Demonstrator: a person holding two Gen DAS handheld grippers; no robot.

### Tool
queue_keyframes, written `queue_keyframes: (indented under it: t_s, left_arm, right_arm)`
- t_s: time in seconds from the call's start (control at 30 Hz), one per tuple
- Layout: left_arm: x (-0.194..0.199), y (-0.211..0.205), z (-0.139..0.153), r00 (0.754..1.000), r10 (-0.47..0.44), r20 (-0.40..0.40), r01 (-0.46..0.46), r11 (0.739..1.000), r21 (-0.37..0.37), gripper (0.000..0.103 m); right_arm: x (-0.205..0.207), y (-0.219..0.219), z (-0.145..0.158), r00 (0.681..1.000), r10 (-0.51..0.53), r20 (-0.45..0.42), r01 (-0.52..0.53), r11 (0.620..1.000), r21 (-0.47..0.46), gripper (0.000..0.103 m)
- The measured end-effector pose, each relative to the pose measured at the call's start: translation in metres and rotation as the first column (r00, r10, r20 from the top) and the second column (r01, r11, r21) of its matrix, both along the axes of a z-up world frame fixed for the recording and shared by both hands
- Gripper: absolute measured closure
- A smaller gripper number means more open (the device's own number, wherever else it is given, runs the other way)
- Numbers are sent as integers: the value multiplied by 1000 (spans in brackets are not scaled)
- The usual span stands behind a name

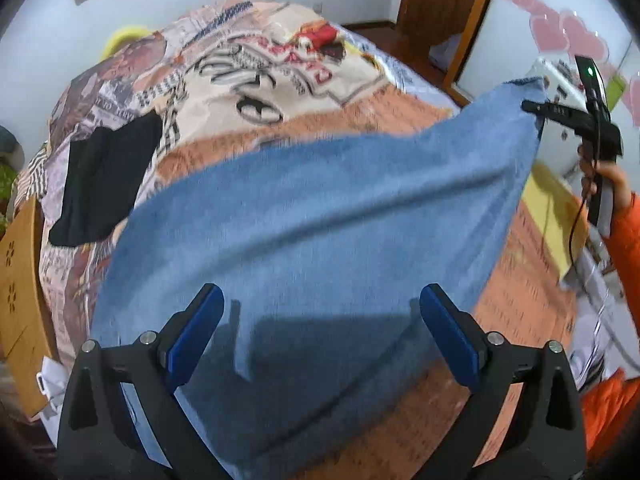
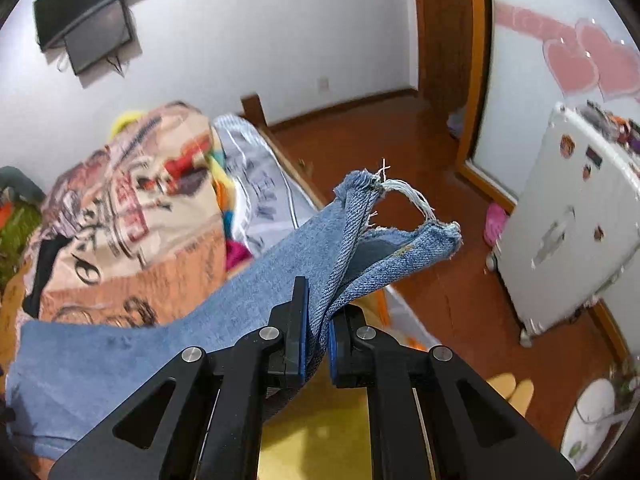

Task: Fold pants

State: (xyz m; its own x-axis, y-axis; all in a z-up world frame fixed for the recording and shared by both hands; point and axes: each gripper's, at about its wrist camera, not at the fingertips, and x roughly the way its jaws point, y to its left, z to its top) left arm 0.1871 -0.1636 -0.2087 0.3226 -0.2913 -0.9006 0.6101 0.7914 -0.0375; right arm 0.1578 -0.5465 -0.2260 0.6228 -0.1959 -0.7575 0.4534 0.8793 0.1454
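Right wrist view: the right gripper (image 2: 318,332) is clamped tight on the frayed hem end of the blue jeans (image 2: 160,320), the denim bunched between its blue pads (image 2: 302,320) and the torn cuff (image 2: 400,216) sticking up past them, loose threads hanging. From there the jeans run down and left onto the bed, over a patterned blanket (image 2: 132,216). Past the bed lie a reddish wood floor (image 2: 400,152) and a white fridge (image 2: 568,248) with magnets.

In the left wrist view, the left gripper (image 1: 320,336) has its jaws spread wide with nothing between them, above the jeans (image 1: 320,208), which lie spread over the blanket (image 1: 248,80). At the right edge the right gripper (image 1: 530,107) pinches the far corner of the jeans, lifted off the bed, with a hand (image 1: 604,184) in an orange sleeve (image 1: 624,224) on its handle. A black garment (image 1: 104,180) lies on the blanket to the left of the jeans.
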Motion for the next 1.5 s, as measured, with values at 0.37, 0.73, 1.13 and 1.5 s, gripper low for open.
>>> queue_keyframes:
  t_s: [0.37,0.73,1.13,1.5]
  left_arm:
    - [-23,20,-12,1000,19,-6,-18,999,41,3]
    - [-5,-5,-20,1000,6,14,-6,1000,11,18]
    - [-7,-26,-11,997,-42,68,41,999,20,75]
    - [-12,-11,-10,998,-57,-8,57,997,-59,76]
  right_arm:
    - [-39,28,-8,979,123,-161,-126,992,-11,60]
    - [-35,165,23,808,582,-94,-587,809,-38,57]
    - [-4,263,-3,570,810,-138,-818,575,-9,63]
    - [16,260,-1,580,812,-64,-811,583,48,92]
